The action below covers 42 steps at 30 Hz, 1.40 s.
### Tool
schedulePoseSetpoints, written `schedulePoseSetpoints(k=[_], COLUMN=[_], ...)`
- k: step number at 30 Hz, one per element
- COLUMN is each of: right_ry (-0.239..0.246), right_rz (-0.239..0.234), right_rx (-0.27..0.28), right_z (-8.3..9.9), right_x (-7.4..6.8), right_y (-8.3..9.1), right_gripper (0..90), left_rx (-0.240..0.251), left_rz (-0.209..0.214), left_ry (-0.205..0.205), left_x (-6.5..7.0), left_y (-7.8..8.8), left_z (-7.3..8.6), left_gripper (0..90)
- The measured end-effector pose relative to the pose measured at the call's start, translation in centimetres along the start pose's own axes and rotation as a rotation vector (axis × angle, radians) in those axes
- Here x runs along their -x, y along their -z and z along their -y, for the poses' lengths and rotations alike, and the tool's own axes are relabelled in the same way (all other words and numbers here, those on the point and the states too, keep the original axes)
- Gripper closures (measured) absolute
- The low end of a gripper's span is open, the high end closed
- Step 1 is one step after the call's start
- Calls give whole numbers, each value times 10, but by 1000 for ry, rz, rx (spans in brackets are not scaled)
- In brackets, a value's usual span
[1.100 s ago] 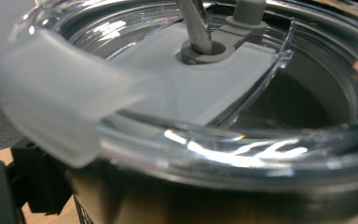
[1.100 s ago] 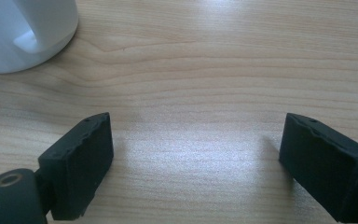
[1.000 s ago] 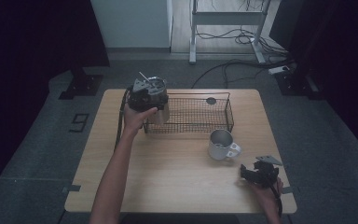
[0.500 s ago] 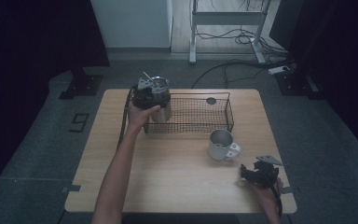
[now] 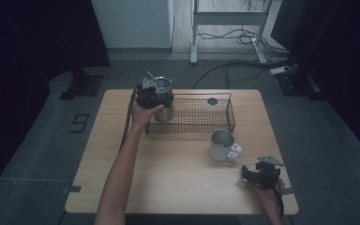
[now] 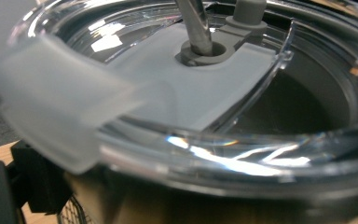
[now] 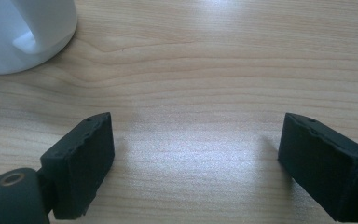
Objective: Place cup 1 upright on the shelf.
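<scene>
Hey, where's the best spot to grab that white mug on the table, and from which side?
Grip the white mug by its rim and wall from above: it stands upright with its mouth open. Its handle points toward the open right claw resting close by, so that side is probably the shorter approach.

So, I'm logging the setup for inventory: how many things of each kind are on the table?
Steel tumbler with clear lid and straw: 1
Wire basket: 1
White mug: 1
Dark round item in the basket: 1
Total: 4
</scene>
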State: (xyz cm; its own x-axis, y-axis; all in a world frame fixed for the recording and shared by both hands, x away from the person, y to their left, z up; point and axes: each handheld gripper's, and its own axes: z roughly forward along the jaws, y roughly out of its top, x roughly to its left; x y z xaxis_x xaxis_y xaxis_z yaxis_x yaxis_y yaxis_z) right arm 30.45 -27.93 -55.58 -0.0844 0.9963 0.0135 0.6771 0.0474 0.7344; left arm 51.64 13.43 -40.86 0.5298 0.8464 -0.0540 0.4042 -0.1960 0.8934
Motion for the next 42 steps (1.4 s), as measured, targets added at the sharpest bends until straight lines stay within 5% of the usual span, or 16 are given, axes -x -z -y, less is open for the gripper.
schedulePoseSetpoints(k=[42], right_ry=[0], right_rz=[-1], right_rx=[0], right_z=[0], right_x=[0], right_y=[0], right_gripper=[107], left_rx=[-99], left_rz=[-49], left_ry=[28], left_x=[4], left_y=[-47], left_z=[34], left_gripper=[40])
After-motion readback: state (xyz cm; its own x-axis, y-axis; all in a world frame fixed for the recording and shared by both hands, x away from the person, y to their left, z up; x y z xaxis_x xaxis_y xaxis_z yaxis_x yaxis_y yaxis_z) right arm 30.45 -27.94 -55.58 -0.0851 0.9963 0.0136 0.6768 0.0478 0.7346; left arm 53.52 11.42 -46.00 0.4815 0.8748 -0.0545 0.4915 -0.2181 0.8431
